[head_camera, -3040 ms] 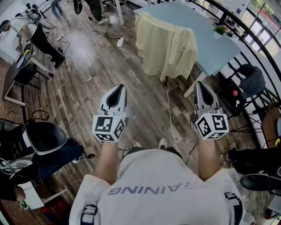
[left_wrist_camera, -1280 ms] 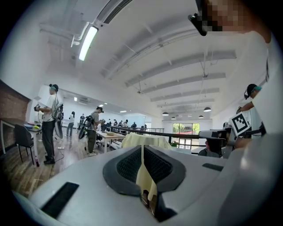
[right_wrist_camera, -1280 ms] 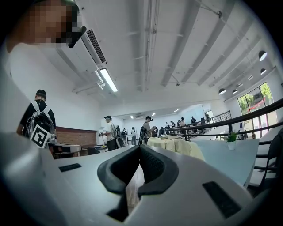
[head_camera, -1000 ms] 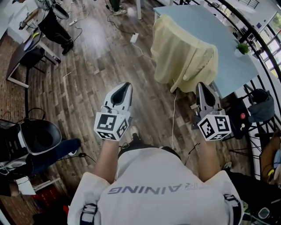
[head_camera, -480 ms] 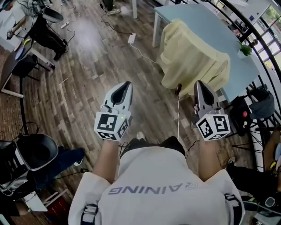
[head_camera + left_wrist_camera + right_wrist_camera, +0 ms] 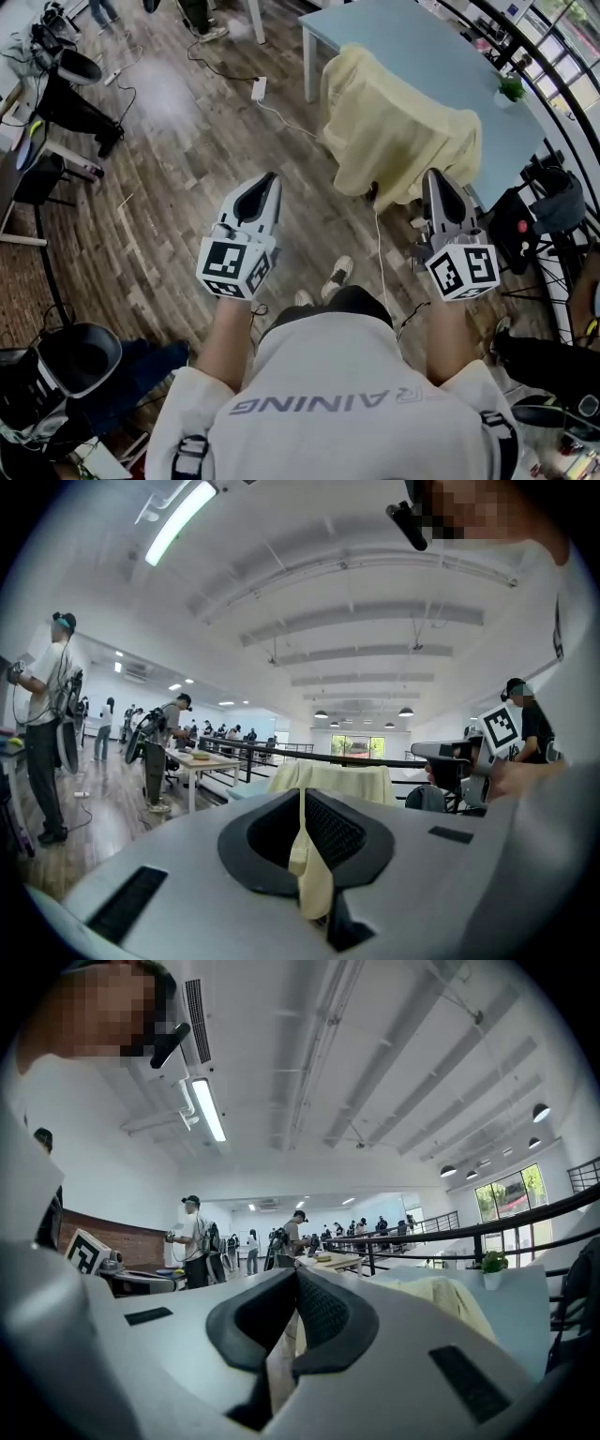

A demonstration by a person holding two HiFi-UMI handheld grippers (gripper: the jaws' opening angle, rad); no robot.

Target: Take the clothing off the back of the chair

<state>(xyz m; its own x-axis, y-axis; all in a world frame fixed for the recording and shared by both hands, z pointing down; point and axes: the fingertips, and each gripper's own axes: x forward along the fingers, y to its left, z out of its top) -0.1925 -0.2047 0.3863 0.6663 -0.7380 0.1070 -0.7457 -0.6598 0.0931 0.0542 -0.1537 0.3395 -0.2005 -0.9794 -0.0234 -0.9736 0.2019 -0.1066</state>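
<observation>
While both sets of jaws are pinched together on nothing, left gripper (image 6: 265, 180) and right gripper (image 6: 434, 176) hover near the person. The yellow clothing (image 6: 394, 131) (totally covering its chair) hangs farther off, right of centre, against the blue table (image 6: 403, 33).

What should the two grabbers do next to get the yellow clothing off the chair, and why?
Probably move both closer to it and open their jaws. The left gripper and the right gripper are both shut and empty, and the yellow clothing hangs ahead of them, untouched, so neither can grab it yet.
</observation>
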